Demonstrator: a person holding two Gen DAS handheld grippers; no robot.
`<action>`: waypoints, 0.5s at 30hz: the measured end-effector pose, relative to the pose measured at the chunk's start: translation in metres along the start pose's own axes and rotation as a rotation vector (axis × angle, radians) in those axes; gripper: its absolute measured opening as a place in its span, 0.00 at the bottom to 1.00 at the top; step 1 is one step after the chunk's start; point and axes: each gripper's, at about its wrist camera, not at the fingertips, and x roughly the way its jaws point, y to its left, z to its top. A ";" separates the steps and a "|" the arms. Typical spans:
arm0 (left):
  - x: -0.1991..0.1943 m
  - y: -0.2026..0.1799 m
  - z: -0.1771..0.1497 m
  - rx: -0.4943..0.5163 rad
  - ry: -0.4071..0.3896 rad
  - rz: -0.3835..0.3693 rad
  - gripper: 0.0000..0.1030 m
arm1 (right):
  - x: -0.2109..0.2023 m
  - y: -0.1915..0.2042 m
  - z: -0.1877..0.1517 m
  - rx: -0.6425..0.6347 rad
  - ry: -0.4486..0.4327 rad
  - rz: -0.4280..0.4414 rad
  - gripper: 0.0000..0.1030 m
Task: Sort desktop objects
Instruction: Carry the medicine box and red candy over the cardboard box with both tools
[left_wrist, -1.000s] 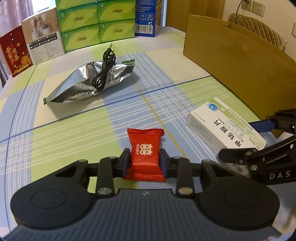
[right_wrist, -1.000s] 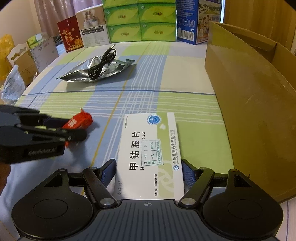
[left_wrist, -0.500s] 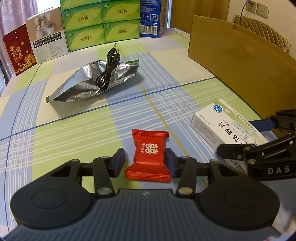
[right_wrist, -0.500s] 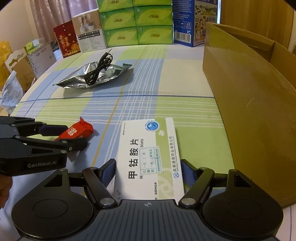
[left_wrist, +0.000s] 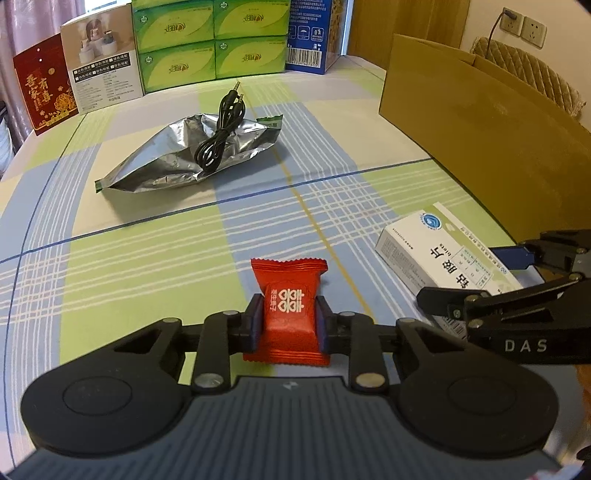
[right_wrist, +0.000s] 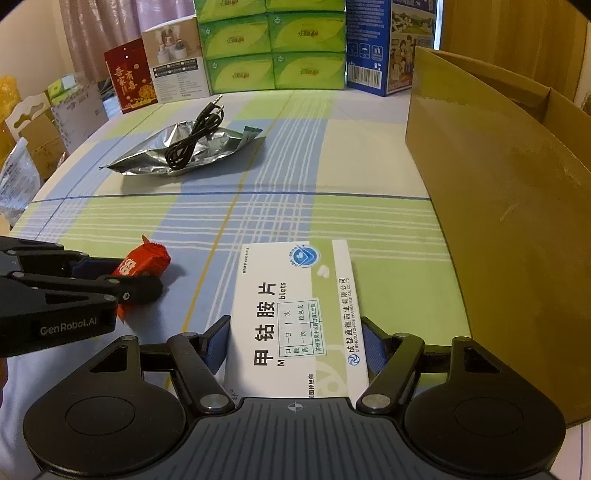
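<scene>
Checked tablecloth (left_wrist: 147, 280): left gripper (left_wrist: 290, 325) clamped on red candy (left_wrist: 290, 306); right gripper (right_wrist: 295, 349) straddles medicine box (right_wrist: 291, 302) lengthwise, contact unclear; cardboard box (right_wrist: 498, 206) nearer the right

The left tool (left_wrist: 289, 325), which half a second ago stood open around the red candy packet (left_wrist: 289, 309), has now closed its blue pads (left_wrist: 255, 322) tight against both sides of the wrapper, low over the worktop (left_wrist: 147, 266).
</scene>
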 end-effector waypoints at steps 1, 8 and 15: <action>-0.001 -0.001 -0.001 0.000 0.003 0.002 0.22 | -0.001 0.000 0.000 0.001 -0.005 -0.001 0.66; -0.017 -0.008 0.002 0.000 0.013 0.007 0.22 | -0.028 -0.002 0.005 0.007 -0.070 0.000 0.66; -0.050 -0.026 -0.005 -0.055 -0.002 0.012 0.22 | -0.065 0.000 -0.003 0.014 -0.103 0.003 0.66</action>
